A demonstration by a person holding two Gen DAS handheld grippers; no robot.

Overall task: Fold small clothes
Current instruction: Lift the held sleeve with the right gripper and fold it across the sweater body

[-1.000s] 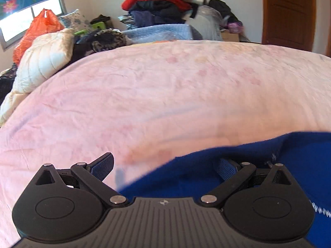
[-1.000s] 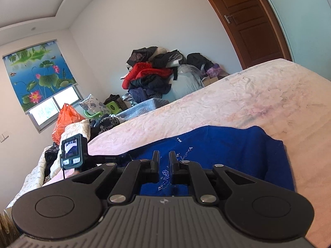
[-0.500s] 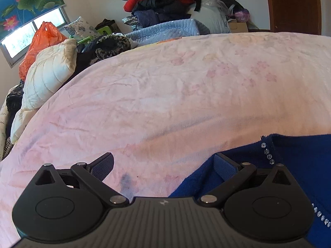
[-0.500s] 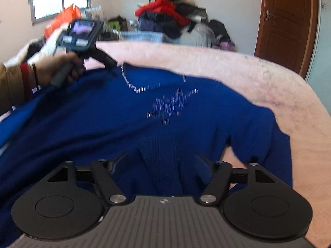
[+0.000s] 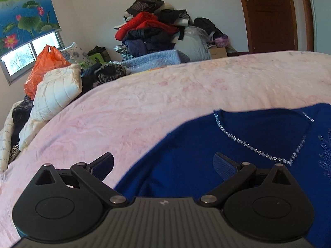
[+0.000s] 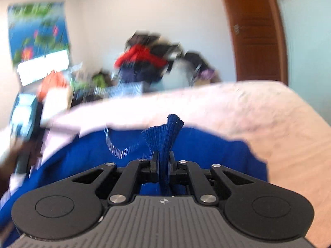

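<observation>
Blue sweater (image 6: pixel 206 144) hem pinched, R gripper (image 6: pixel 162 163); L gripper (image 5: pixel 163 165) wide.

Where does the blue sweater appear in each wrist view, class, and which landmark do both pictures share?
Left wrist view: the blue sweater fills the lower right, spread on the pink bedsheet, neckline trim towards the right.
Right wrist view: it spans the lower middle, a fold pinched upright in the right gripper.
Shared landmark: the red garment on the clothes pile.
</observation>
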